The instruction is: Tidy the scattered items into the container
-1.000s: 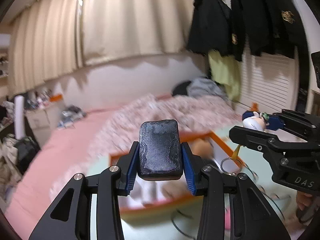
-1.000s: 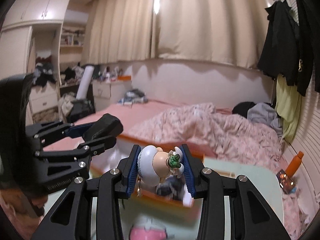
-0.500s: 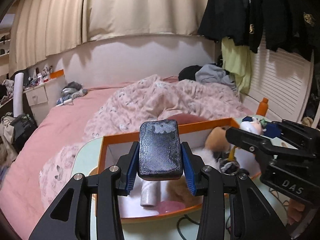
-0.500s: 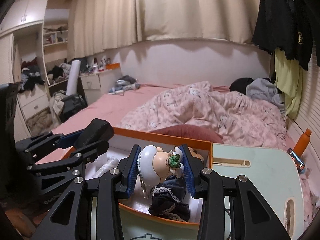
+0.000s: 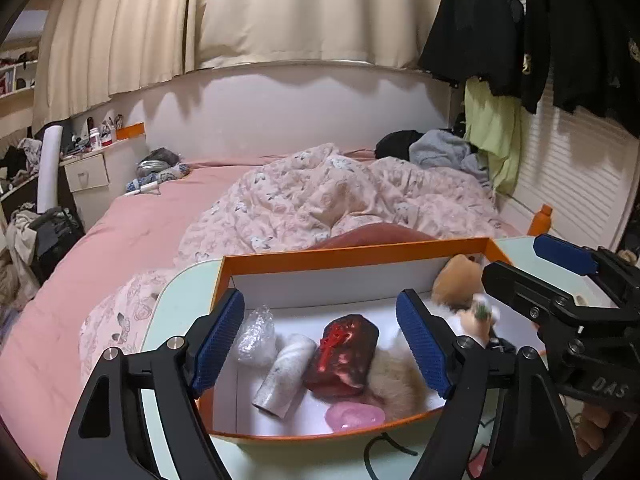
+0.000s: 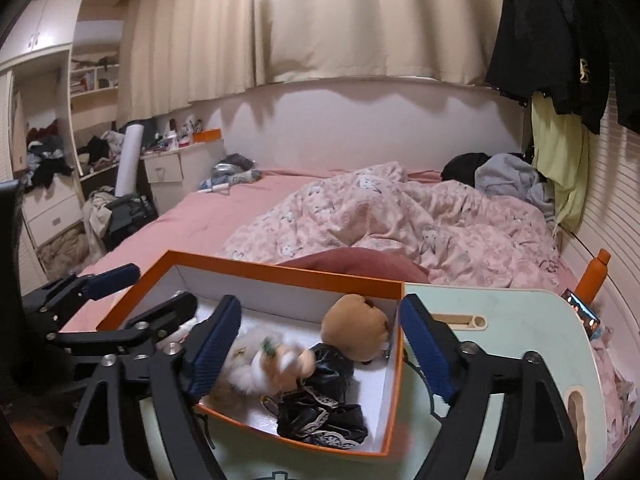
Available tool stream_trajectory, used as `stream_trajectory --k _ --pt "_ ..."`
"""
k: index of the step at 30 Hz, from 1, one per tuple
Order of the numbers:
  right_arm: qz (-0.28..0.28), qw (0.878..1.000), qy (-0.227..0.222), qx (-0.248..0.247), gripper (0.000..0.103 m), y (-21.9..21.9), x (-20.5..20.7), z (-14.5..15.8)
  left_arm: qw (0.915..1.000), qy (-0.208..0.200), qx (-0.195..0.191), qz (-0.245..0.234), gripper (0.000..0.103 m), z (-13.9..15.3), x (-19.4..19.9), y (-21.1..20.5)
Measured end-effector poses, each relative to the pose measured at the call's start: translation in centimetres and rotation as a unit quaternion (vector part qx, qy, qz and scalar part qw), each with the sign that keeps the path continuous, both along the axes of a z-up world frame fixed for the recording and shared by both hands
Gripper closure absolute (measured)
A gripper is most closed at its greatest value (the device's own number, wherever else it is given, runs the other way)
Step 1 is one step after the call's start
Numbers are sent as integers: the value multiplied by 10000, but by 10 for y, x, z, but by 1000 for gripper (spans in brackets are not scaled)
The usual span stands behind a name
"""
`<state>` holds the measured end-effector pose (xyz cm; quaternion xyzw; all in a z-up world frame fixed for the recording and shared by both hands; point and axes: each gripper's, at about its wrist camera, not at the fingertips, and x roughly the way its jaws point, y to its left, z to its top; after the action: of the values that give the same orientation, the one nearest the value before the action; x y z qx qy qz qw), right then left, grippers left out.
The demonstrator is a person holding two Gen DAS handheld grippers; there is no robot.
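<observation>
Both grippers hang over the orange box [image 5: 352, 255]. The left gripper [image 5: 320, 340] is opening, its jaws spread with the dark case [image 5: 342, 356] blurred below; the right gripper [image 6: 320, 344] is opening too, the small figurine [image 6: 280, 360] blurred between its fingers, untouched.

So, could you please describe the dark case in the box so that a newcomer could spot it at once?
Find the orange-rimmed white cardboard box on the pale green table before the bed. On its floor, between a whitish roll and pale fur, lies the dark rounded rectangular case. It alone is dark with bright red markings.
</observation>
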<state>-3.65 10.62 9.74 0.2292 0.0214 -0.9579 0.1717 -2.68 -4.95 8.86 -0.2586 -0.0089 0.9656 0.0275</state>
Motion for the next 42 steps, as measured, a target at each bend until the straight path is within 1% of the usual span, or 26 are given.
stream_trajectory --k 2,6,10,16,21,25,27,30,33,34,36,40,42 --pt "-8 10000 2 44 20 0 2 0 10000 -4 30 -30 25 1 3 -1" --pt "-16 9999 11 119 20 -2 4 -1 10000 20 -63 -16 25 1 8 0" --pt "-1 9999 3 145 20 -2 6 -2 10000 -20 -40 -60 25 0 12 -3" --pt "37 9999 40 133 20 -2 10 0 9999 86 -78 -22 25 6 23 -5" --pt "104 9999 63 79 20 -1 21 5 9998 191 -17 -41 25 13 37 -6" --pt "204 9997 111 83 20 3 40 9 9992 324 -14 -235 25 21 59 1" --pt "309 9995 47 111 20 5 51 7 9988 306 10 -385 25 20 68 6" --pt "330 9990 -232 168 17 14 64 -7 9982 40 260 -544 25 4 80 12" --pt "275 9975 -636 170 17 22 71 -28 9964 -326 544 -559 25 -17 83 17" --pt "243 9963 -800 213 17 26 72 -37 9954 -447 569 -623 25 -25 83 21" --pt "131 9943 -1018 297 17 31 72 -49 9944 -618 482 -702 25 -37 80 31" --pt "-33 9851 -1650 478 16 39 61 -77 9962 -764 129 -400 25 -55 71 38" --pt "-158 9837 -1693 589 11 40 59 -82 9949 -948 139 -314 25 -64 64 36"
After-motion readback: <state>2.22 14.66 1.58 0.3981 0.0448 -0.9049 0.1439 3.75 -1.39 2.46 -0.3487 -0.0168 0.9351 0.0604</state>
